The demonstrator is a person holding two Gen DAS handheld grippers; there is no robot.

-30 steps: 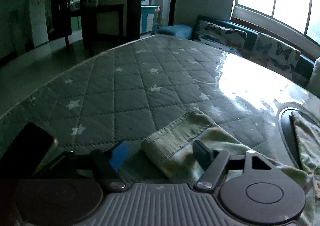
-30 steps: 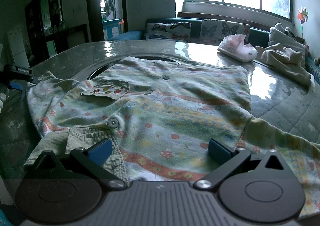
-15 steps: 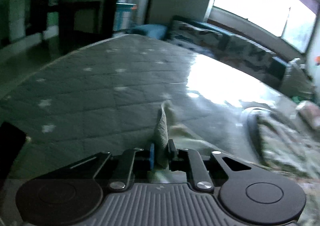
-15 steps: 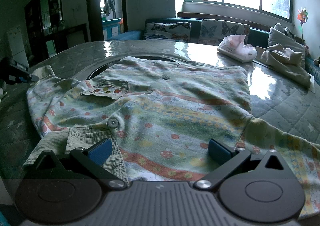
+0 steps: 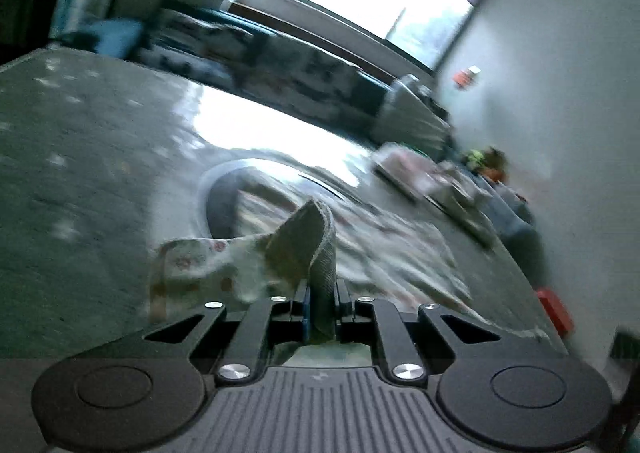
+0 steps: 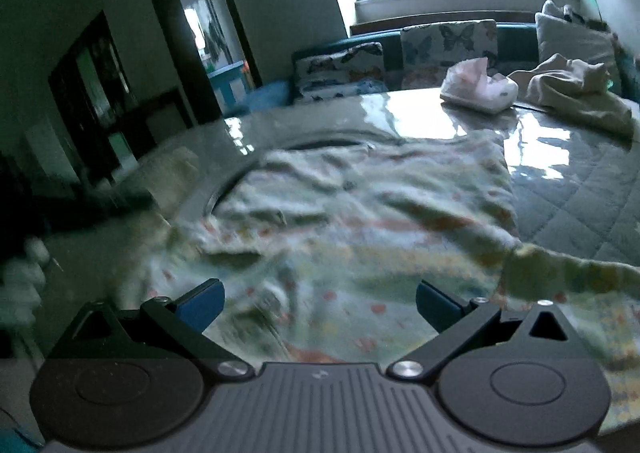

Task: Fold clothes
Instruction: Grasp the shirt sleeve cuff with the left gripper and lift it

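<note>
Left wrist view: our left gripper (image 5: 322, 307) is clamped on the ribbed sleeve cuff (image 5: 320, 249) of the patterned shirt (image 5: 384, 253), lifting it clear of the quilted table (image 5: 80, 157).

Right wrist view: our right gripper (image 6: 318, 303) hovers with jaws wide apart and nothing between them, over the shirt (image 6: 360, 221) spread across the table (image 6: 580, 189). We judge folding barely begun: one sleeve is raised, the body lies unfolded, and a beige garment (image 6: 576, 89) waits beyond.

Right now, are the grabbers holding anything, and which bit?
The left gripper pinches the shirt's ribbed sleeve cuff. The right gripper is open, holding nothing.
</note>
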